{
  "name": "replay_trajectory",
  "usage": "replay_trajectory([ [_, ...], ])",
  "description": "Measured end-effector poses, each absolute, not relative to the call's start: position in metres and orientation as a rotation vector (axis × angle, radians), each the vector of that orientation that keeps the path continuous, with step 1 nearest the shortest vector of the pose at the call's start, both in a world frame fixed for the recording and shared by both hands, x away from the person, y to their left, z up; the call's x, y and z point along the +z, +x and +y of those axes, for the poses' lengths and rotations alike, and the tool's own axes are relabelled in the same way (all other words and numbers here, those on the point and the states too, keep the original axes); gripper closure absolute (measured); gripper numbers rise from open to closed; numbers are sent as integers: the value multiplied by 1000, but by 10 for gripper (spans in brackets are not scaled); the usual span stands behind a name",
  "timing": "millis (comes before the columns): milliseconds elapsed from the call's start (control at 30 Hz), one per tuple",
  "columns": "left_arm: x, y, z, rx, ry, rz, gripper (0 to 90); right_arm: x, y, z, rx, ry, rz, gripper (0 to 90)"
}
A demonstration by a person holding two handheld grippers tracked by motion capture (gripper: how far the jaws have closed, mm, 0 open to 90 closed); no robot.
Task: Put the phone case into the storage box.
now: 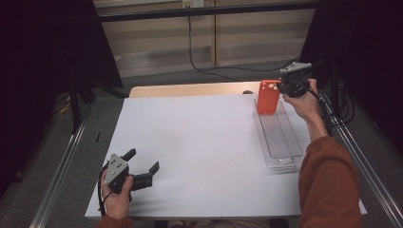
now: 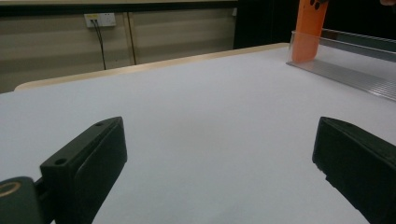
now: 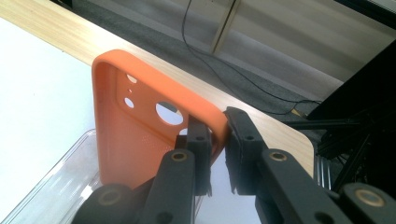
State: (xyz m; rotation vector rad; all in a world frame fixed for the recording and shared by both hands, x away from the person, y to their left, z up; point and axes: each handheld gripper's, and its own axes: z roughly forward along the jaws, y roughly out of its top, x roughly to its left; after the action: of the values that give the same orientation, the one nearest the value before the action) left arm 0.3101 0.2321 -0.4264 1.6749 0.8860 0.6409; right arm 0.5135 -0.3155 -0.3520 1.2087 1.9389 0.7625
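A: Lower left of the high view: left gripper point(image 1: 142, 167) rests on the white table point(image 1: 199, 152), jaws wide, nothing between them. Idle.

B: And upper right?

A: Right gripper point(image 1: 283, 87) has its jaws clamped on the top edge of the orange phone case point(image 1: 268, 97), beside the camera holes. Case stands upright, long axis vertical, camera end up, bottom end in or just over the far end of the clear tray point(image 1: 285, 156); contact I can't tell.

B: Step?

A: Looks like placing it in the tray, or lifting it out; can't say which. If placing: tip it over so the long axis runs along the tray, then open. Risk: case tipping over the rim.
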Motion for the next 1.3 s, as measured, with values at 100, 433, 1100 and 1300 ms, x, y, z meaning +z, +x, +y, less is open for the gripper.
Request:
replay_trajectory([
  [100, -426, 310, 232, 643, 1675, 883, 29, -353, 515, -316, 769, 1221, 1929, 799],
  [433, -427, 310, 232, 633, 1684, 874, 29, -354, 518, -315, 764, 1234, 1917, 794],
  [1100, -426, 310, 233, 645, 1676, 877, 29, -355, 518, -320, 802, 1294, 1885, 589],
  [1300, -426, 310, 233, 646, 1677, 878, 29, -356, 517, -323, 820, 1326, 1879, 487],
])
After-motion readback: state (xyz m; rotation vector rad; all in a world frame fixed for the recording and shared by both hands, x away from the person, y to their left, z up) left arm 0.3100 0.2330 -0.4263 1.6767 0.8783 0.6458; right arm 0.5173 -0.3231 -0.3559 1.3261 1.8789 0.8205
